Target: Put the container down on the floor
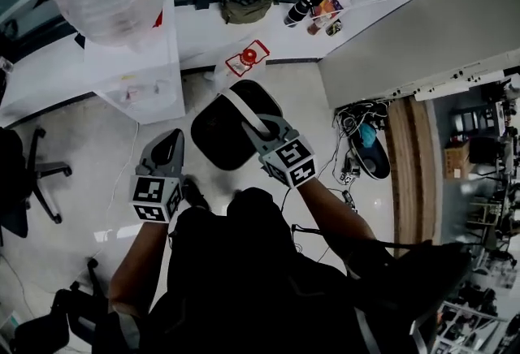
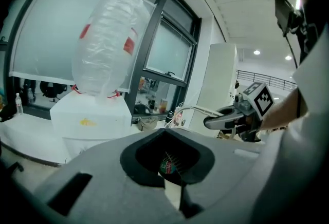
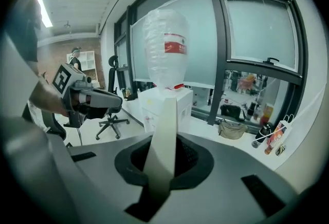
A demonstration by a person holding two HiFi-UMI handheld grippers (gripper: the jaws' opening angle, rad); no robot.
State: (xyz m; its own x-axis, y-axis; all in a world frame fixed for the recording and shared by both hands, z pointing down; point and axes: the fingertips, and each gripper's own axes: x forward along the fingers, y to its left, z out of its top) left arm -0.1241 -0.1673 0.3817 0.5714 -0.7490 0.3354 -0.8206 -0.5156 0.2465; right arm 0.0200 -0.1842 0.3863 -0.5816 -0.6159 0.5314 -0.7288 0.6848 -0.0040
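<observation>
Head view alone shows the black container under the white handle.

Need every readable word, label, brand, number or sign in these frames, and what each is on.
Nothing reads legibly.
Water bottle, red label: white print, too blurred.
Water dispenser, yellow mark: too small.
Red-and-white item: unreadable.
Cubes on left hand-held gripper and right hand-held gripper: square markers, no words.
Round red-green label: blurred.
White strap: no print.
</observation>
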